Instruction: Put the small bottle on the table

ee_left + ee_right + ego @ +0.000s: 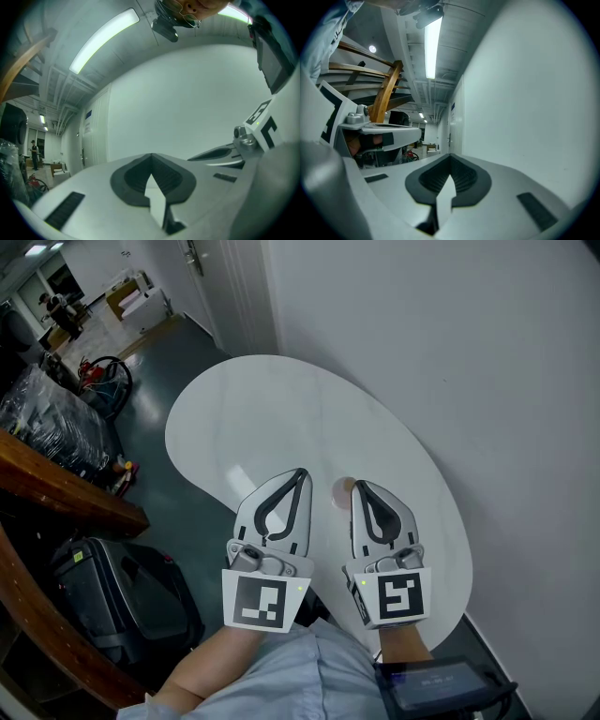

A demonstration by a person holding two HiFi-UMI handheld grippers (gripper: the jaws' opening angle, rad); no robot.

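Observation:
A small pinkish round object (343,488), probably the small bottle seen from above, stands on the white oval table (281,418). It sits just left of my right gripper's tip and is partly hidden by it. My right gripper (360,486) is shut with nothing between its jaws; in the right gripper view (451,158) the pads meet against the white wall. My left gripper (302,472) hovers beside it over the table's near part, also shut and empty (151,157). The bottle shows in neither gripper view.
A white wall (450,352) runs along the table's right side. To the left are a wooden rail (66,493), a dark suitcase (112,592) and wrapped goods (47,418) on the dark floor. A dark-screened device (441,682) hangs at my lower right.

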